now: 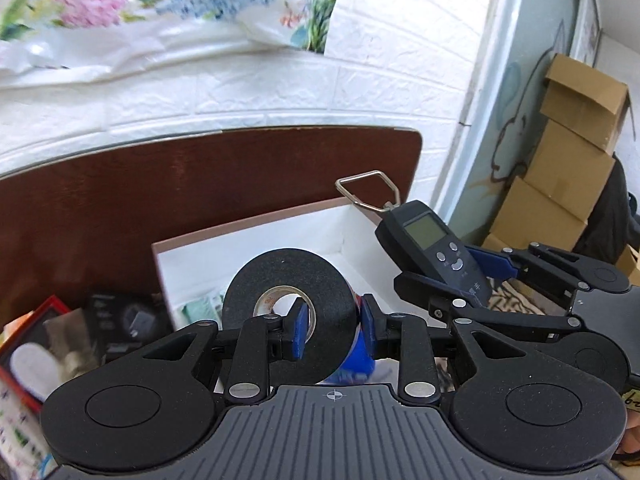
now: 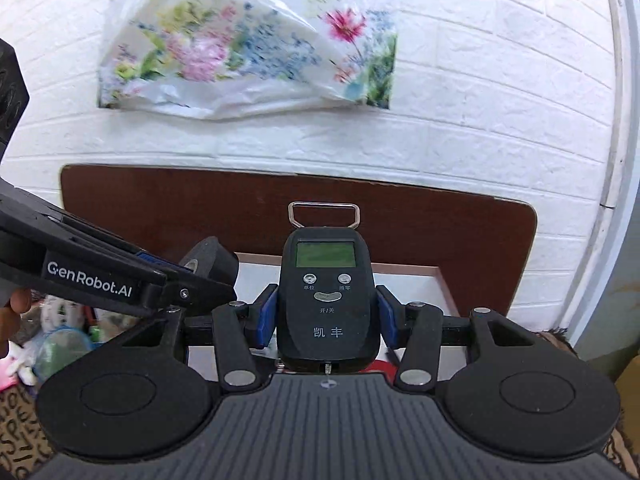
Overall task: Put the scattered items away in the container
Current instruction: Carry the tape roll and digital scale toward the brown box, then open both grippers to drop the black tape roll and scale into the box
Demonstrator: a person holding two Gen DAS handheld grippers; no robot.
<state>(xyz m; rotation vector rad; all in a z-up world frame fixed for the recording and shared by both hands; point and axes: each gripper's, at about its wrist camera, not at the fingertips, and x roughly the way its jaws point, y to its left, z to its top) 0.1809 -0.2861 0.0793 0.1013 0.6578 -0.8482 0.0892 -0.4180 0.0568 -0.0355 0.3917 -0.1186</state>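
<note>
Carrying step: left tongs [image 1: 334, 326] clenched on tape roll [image 1: 288, 312], right tongs [image 2: 326, 318] gripping hanging scale [image 2: 328, 300], both above the box [image 1: 256, 240] at frame centre. Next: lower, release inside.

Tape roll [image 1: 288, 312] hangs over the box [image 1: 256, 236] — scale [image 1: 436, 248] at two o'clock, packets [image 1: 60, 344] at nine.

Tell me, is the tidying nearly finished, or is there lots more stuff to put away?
Partly done. The white box already holds a few things, like a blue item. Right now the left gripper clamps a black tape roll over the box, and the right gripper holds a hanging scale. Both need dropping in. Packets beside the box remain.
</note>
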